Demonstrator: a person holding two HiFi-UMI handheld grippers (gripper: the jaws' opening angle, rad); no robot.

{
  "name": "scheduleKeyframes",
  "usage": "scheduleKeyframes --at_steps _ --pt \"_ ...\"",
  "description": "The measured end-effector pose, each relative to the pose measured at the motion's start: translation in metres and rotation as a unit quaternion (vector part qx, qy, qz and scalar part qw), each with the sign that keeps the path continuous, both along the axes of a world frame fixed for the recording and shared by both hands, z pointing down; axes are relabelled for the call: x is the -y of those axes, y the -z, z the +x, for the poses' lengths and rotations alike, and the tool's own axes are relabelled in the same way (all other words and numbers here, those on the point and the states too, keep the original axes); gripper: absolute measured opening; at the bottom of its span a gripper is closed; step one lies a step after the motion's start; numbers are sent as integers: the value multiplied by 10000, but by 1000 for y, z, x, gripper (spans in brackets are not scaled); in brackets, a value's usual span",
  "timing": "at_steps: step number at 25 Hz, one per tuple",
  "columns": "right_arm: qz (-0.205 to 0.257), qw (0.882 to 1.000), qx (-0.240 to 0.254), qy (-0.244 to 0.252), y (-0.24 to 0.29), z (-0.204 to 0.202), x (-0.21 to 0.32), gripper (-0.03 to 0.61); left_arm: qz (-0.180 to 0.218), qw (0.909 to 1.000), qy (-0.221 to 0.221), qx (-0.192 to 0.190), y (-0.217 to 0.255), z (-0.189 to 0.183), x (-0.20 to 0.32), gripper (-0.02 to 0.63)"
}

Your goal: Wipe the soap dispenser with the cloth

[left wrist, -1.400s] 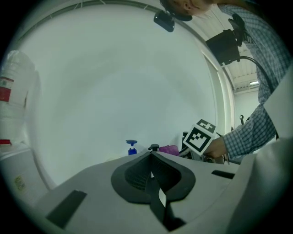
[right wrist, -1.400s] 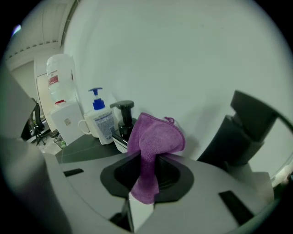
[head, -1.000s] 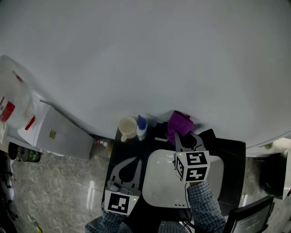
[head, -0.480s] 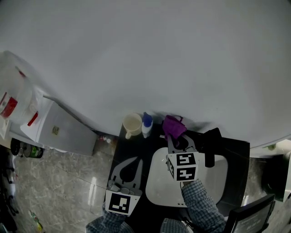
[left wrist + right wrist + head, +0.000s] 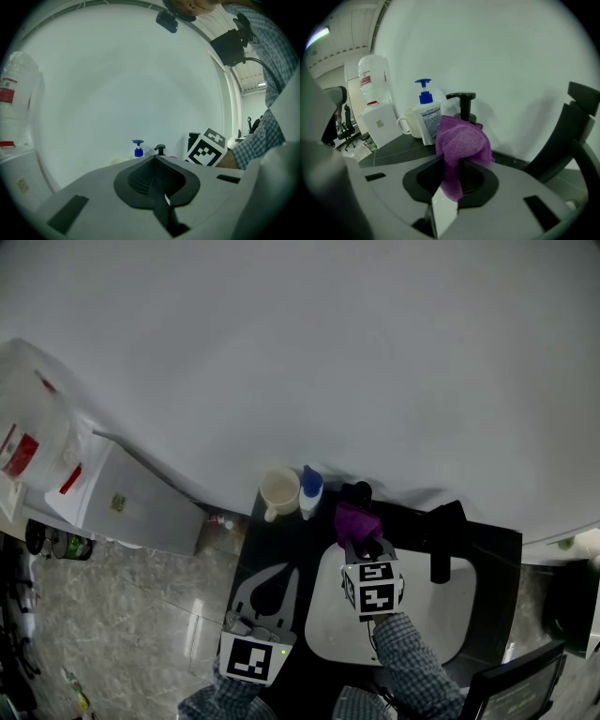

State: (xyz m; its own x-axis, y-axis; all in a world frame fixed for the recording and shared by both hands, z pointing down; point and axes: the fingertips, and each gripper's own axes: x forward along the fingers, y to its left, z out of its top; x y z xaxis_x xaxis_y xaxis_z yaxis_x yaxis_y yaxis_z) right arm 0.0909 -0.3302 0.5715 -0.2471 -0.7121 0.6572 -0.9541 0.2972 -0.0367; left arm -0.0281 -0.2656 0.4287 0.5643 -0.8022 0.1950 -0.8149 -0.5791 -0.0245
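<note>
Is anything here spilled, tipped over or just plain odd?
Nothing stands out. The mug, blue-pump bottle and black pump dispenser stand upright by the wall, and the right claw just holds a bunched purple cloth.

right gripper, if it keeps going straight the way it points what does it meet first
Probably the black pump dispenser: it stands just behind the purple cloth clamped in the right gripper, so the cloth touches first. The blue-capped bottle sits left of that line.
</note>
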Motion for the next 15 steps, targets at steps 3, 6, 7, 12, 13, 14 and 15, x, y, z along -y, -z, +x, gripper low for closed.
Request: scheduleKeyframes --at_steps 3,6,7,12,13,14,15 --pt "36 9999 5 120 11 -3 -5 78 8 10000 5 -7 1 0 0 2" --pt "376 9990 86 217 46 -6 -7 78 67 9999 -62 54 3 2 1 2" --pt "524 9983 140 231 60 -6 -7 78 81 9999 -79 62 4 3 1 2" --pt "1254 9917 273 70 125 3 4 78 151 9998 -83 19 11 4 3 2" --pt "1362 9903 260 -4 134 7 9 78 148 9998 -88 28 11 5 3 2" --pt "1439 9893 238 -78 139 10 14 78 144 9998 -90 34 11 5 3 2" --pt "1483 9886 216 -142 142 13 20 78 144 9999 -87 34 11 5 3 2"
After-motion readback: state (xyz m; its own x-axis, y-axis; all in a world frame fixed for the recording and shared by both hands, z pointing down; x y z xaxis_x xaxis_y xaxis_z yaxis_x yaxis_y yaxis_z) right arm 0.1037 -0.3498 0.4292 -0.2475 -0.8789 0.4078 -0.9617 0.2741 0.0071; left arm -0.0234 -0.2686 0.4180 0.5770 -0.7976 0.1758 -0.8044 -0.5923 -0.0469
